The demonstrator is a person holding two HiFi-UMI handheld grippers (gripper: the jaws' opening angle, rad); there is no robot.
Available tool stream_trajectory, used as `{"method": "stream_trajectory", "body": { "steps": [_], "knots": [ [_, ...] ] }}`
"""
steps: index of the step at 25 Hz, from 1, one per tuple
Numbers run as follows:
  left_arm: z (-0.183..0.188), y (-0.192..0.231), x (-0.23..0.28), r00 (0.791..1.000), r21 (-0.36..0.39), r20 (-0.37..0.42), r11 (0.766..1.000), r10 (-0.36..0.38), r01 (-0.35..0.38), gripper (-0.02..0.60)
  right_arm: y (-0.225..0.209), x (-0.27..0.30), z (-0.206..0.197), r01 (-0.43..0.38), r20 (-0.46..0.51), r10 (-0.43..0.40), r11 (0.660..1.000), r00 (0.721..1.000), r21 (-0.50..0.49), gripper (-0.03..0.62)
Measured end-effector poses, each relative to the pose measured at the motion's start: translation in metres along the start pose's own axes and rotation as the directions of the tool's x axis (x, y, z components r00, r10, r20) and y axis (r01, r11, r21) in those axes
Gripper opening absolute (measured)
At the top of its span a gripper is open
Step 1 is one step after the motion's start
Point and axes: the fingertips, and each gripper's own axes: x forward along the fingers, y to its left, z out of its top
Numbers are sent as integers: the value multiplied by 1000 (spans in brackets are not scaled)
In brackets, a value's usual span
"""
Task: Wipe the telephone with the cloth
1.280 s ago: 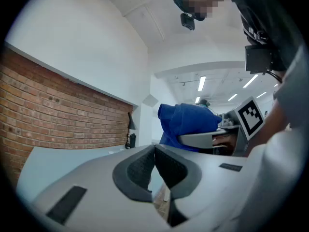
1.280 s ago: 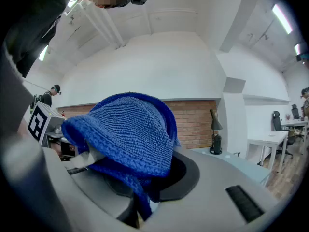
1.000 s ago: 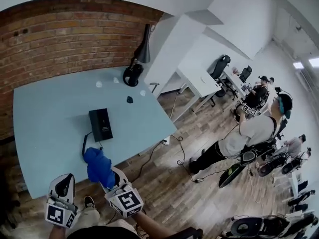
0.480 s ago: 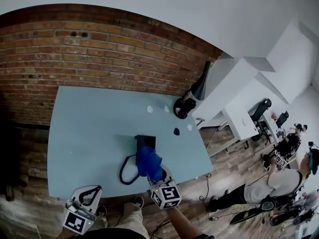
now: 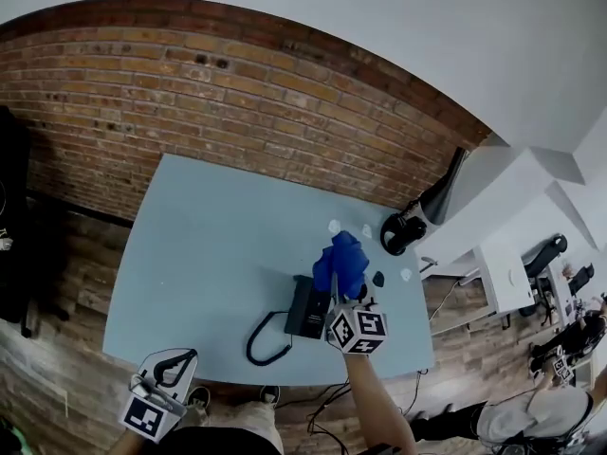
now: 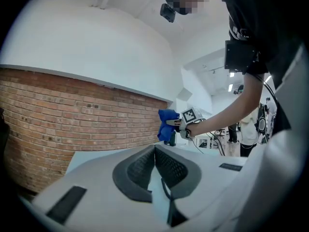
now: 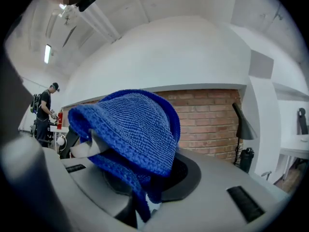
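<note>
Since the earlier shots the R gripper has been carrying the cloth fwd, from the table's near side, short of the phone, to over the phone's far end. Its jaws are clamping the blue knitted cloth, w/ the bulk bunching up over them in the right gripper view. L gripper is hanging at the near edge of the table, off to the left. Its jaws are pressing together w/ nothing between, well apart from the phone.

Black desk telephone is lying near the table's front edge, w/ its coiled cord looping out to its left. Cloth is sitting at the phone's far right corner; can't tell if it's touching the casing, as the head view is overlapping them. Further out, a black desk lamp is standing at the far right corner, w/ small white bits near it and a brick wall behind.

Step in hand, prob.: bringing cloth to phone, wipe just starting or about to. Next move is calling for lowering the cloth onto the top face and dragging it along the length. Pressure should be staying light so the unheld phone isn't sliding twd the edge. L gripper could be steadying the body.
</note>
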Motion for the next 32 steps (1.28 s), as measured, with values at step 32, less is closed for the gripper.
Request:
{"method": "stream_trajectory", "body": {
  "steps": [32],
  "knots": [
    [-19,14,12,984,-48,-125,989,130,-137,12,-13,43,-227,1,-454,17,999,891,40,92]
  ]
}}
